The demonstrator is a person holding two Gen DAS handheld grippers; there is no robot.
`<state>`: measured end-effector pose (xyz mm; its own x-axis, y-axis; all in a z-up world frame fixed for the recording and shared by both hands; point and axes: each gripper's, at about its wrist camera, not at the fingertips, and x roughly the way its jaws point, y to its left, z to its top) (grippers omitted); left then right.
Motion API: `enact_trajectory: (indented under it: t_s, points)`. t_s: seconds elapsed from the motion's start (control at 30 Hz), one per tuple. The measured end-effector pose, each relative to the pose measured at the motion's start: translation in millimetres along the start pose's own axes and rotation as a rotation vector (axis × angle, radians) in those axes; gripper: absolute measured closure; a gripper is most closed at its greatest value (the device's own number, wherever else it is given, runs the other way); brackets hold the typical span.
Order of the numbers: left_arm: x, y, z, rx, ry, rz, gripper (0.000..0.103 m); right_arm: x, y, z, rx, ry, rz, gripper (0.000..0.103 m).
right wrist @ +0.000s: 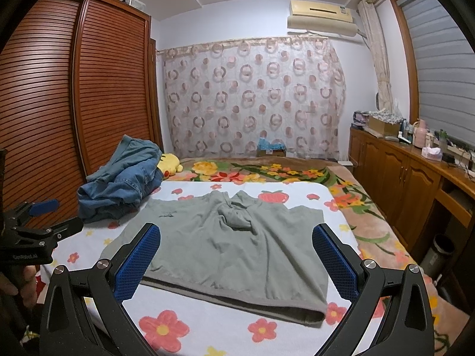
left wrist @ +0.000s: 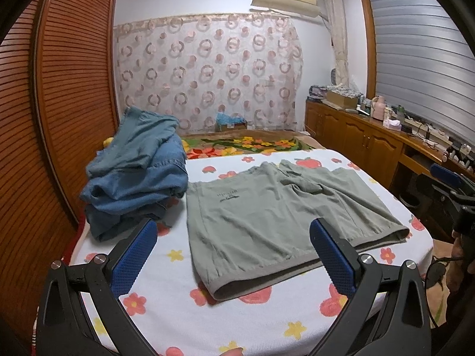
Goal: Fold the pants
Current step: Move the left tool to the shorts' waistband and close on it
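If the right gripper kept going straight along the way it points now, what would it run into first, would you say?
Most likely the grey-green pants spread on the flowered sheet. The right gripper has its jaws open with the cloth framed between them; how far off is unclear.

Left wrist: over my bed's [left wrist: 178,320] near edge, facing the curtained wall.
Right wrist: same, further right.
Shared: green pants [left wrist: 267,216] [right wrist: 225,246].

**Two handheld grippers, both spread wide and holding nothing**

The left gripper [left wrist: 233,249] points forward, its black arms splayed and its blue-padded fingers [left wrist: 135,256] far apart with nothing between them. The right gripper [right wrist: 236,253] is posed the same way, blue pads [right wrist: 335,262] wide apart. Part of a hand [right wrist: 28,276] grips the left gripper's handle from below.
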<state>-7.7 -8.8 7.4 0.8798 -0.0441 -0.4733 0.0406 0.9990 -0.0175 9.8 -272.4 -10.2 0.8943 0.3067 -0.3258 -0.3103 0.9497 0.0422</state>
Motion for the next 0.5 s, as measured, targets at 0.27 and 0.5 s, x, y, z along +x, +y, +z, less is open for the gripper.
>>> enact_trajectory:
  t_s: [0.27, 0.5]
  points:
    - [23, 9, -16, 0.004, 0.064, -0.049, 0.000, 2, -5, -3, -0.002, 0.026, 0.000, 0.001]
    - [40, 10, -27, 0.012, 0.096, -0.062, 0.000, 5, -11, -5, -0.002, 0.055, -0.006, 0.005]
